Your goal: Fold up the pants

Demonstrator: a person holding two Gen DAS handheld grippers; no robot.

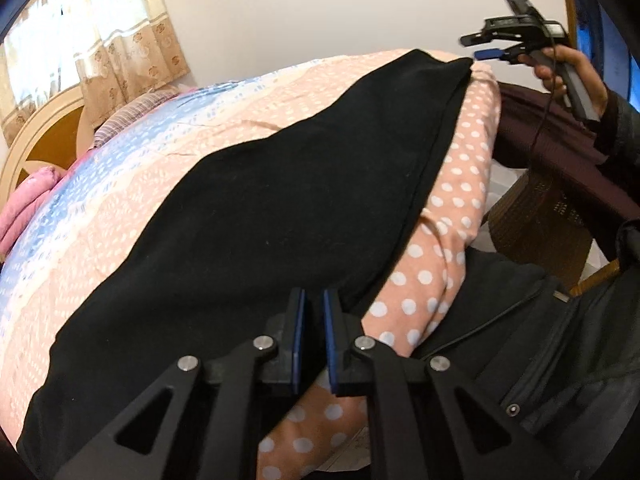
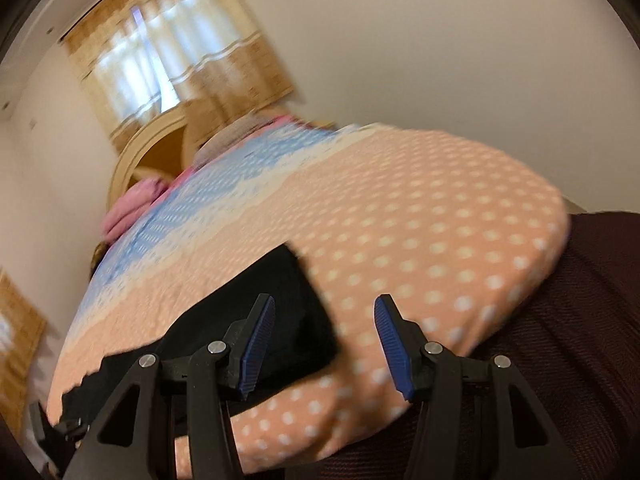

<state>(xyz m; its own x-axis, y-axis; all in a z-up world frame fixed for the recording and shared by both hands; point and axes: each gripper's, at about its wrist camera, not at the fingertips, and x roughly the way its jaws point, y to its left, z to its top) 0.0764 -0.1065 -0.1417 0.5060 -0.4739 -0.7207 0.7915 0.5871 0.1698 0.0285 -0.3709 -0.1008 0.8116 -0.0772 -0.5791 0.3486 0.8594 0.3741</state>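
Black pants (image 1: 288,200) lie stretched along the near edge of a bed with a pink polka-dot and blue cover (image 1: 120,200). My left gripper (image 1: 314,300) hovers over one end of the pants, its blue pads a narrow gap apart and holding nothing. In the left wrist view my right gripper (image 1: 474,46) is held in a hand above the far end of the pants. In the right wrist view the right gripper (image 2: 324,312) is wide open and empty above the pants' end (image 2: 288,320) and the bed cover (image 2: 420,240).
A headboard (image 1: 36,136) and pink pillows (image 1: 24,204) are at the head of the bed. A curtained window (image 1: 92,28) is behind. A wicker basket (image 1: 540,220) and dark maroon fabric (image 1: 560,144) stand beside the bed. The person's dark jacket (image 1: 540,340) is close by.
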